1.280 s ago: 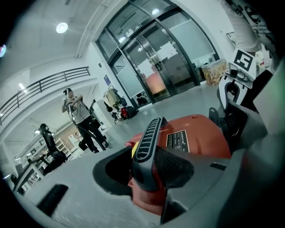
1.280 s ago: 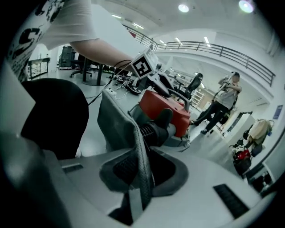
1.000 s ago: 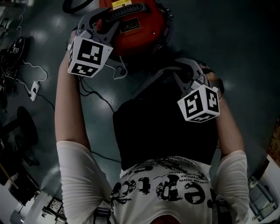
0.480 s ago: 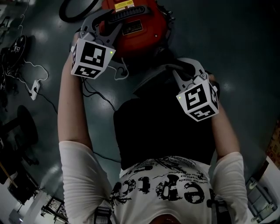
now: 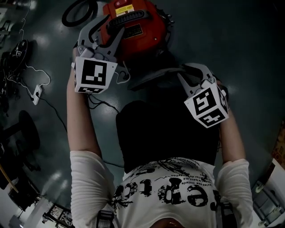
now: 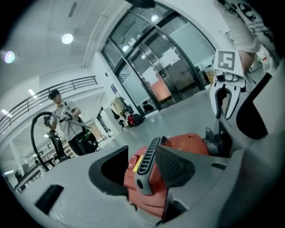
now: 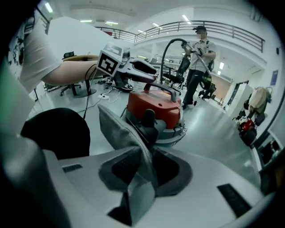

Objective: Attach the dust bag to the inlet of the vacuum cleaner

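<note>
Left tongs (image 6: pixel 143 171) higher, opening around handle (image 6: pixel 150 153)

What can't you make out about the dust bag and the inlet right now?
Inlet: head view, in shadow beside the vacuum cleaner; right gripper view, the dust bag crosses the vacuum's front.
Bag's opening: right gripper view, bag seen edge-on, lower end hidden in the jaws of the right gripper.
Label print: head view, too small.
</note>
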`<action>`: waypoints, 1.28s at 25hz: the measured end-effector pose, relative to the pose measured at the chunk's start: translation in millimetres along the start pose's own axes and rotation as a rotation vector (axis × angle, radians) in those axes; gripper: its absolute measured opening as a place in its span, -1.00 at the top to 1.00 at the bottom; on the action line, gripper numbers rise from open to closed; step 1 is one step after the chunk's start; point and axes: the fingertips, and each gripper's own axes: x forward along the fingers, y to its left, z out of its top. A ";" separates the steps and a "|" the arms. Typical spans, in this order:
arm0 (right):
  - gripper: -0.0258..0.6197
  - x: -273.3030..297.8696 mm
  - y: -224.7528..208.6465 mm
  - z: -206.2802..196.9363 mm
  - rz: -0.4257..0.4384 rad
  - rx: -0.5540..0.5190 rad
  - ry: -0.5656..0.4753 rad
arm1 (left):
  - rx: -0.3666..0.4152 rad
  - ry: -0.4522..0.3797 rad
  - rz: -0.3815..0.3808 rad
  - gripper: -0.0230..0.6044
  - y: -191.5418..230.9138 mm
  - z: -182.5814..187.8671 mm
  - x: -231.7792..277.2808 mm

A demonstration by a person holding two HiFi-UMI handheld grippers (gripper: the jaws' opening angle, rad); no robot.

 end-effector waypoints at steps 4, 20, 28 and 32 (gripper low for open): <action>0.73 -42.7 -9.3 31.6 -0.035 0.128 -0.216 | -0.211 -0.223 0.109 0.37 6.9 55.8 -49.6; 0.92 -120.8 -30.3 86.7 -0.213 0.415 -0.714 | -0.732 -0.253 0.402 0.92 -59.8 73.5 -155.3; 0.92 -234.0 -49.0 161.6 -0.263 0.309 -0.650 | -0.793 -0.141 0.363 0.92 2.1 165.4 -200.5; 0.92 -318.5 -53.7 217.4 -0.265 0.283 -0.634 | -0.833 -0.166 0.352 0.92 43.9 251.2 -241.9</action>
